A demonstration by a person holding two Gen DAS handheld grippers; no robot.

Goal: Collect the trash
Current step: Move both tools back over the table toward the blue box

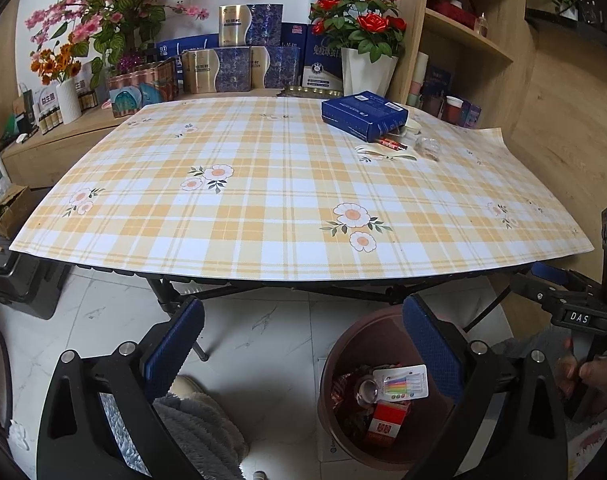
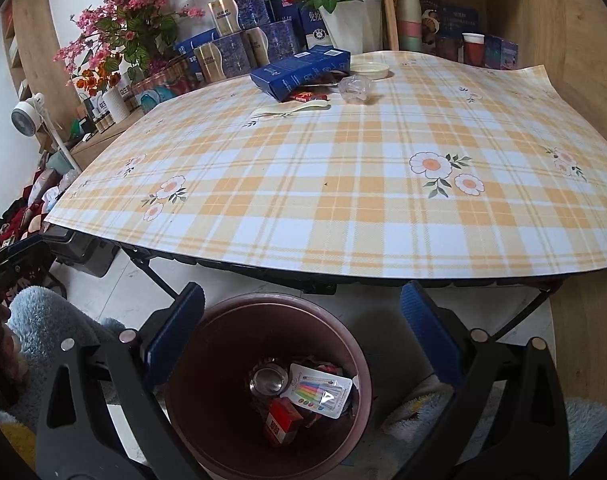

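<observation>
Both tongs spread wide, empty: left gripper [image 1: 303,344], right gripper [image 2: 303,334] above round brown plastic bin [image 2: 219,432]. "DAS" label [image 1: 578,317] readable.

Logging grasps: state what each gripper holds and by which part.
Nothing is held. The left gripper and right gripper are both open and empty, above the trash bin.

Checked yellow tablecloth [image 1: 263,208] with daisy prints fills the middle of the left wrist view. Up at eleven o'clock, pink blossom sprays [image 1: 103,4] tower over a ribbed white vase [image 1: 68,100] of orange flowers. At twelve, gold-and-blue gift boxes [image 1: 215,70] are stacked against the wall. One o'clock: red roses [image 1: 359,12] in a white pot. Wooden shelving [image 1: 471,40] stands at two. In the right wrist view, a small white fan [image 2: 25,114] sits at nine.
</observation>
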